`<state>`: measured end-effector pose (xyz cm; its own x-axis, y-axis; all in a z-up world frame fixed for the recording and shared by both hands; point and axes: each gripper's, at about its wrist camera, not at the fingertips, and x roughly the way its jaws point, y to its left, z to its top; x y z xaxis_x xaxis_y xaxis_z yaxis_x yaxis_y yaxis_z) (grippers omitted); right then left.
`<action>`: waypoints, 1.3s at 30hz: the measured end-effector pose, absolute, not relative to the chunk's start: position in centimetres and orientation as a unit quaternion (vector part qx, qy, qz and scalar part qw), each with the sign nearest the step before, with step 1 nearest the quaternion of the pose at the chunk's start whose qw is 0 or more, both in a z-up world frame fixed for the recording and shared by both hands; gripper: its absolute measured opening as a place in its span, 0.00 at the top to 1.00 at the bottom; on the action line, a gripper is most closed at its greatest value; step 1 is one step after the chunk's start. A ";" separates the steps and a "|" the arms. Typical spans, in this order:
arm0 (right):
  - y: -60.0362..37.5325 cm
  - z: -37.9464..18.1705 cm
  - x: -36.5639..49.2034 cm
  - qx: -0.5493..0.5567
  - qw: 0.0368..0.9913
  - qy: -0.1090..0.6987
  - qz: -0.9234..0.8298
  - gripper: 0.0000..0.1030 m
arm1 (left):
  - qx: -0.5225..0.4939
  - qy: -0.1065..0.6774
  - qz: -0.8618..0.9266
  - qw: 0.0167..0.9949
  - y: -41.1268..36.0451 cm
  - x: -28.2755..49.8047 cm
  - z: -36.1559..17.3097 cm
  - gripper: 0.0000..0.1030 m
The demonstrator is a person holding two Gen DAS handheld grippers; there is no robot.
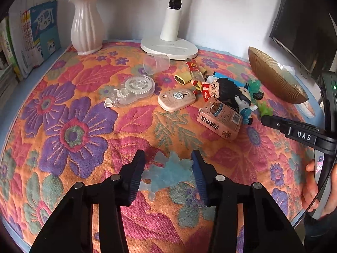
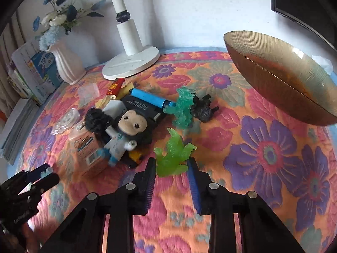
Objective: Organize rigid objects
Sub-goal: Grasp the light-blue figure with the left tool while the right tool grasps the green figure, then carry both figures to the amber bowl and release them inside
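Note:
My left gripper (image 1: 168, 158) is open around a translucent pale blue figure (image 1: 168, 175) lying on the floral cloth, its pads not touching it. My right gripper (image 2: 171, 164) is open with a bright green translucent figure (image 2: 171, 156) standing between its fingertips. A brown glass bowl (image 2: 280, 78) sits at the right, also in the left wrist view (image 1: 273, 78). A pile of small things lies mid-table: a dark-haired doll (image 2: 128, 128), a pink carton (image 1: 220, 120), a teal figure (image 2: 184, 107), a black figure (image 2: 203, 107) and a blue tube (image 2: 150, 99).
A white lamp base (image 1: 169, 46), a pink vase with blue flowers (image 1: 86, 29) and books (image 1: 31, 38) stand at the back. A clear tape dispenser (image 1: 130, 90), a clear cup (image 1: 155, 63) and a pink oval case (image 1: 175, 99) lie on the cloth. A dark monitor (image 1: 305, 21) stands back right.

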<state>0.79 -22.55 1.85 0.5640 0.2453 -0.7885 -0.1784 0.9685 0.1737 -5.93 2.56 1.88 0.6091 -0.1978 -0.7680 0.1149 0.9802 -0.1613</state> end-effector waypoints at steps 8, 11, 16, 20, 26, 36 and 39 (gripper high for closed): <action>-23.3 2.3 -5.2 -0.044 0.871 0.454 0.183 0.72 | -0.033 0.417 -0.107 0.902 0.6 -8.5 2.8 0.59; -23.5 1.6 -6.4 -0.059 0.866 0.461 0.182 0.71 | -0.022 0.415 -0.106 0.904 -0.3 -8.8 2.4 0.59; -24.8 1.3 -7.3 0.005 0.862 0.469 0.191 0.42 | -0.025 0.410 -0.105 0.906 0.2 -9.5 1.5 0.58; -24.3 1.2 -6.7 0.018 0.871 0.467 0.150 0.42 | -0.048 0.408 -0.112 0.905 1.0 -9.8 1.4 0.58; -22.3 1.1 -5.7 -0.029 0.886 0.453 0.093 0.68 | -0.007 0.419 -0.091 0.903 -0.3 -9.5 1.3 0.58; -23.7 1.0 -6.8 -0.016 0.894 0.432 0.117 0.68 | 0.016 0.421 -0.064 0.905 -0.9 -10.7 0.8 0.41; -23.8 1.3 -7.0 -0.011 0.899 0.422 0.120 0.68 | 0.009 0.413 -0.071 0.908 -0.8 -10.6 1.4 0.62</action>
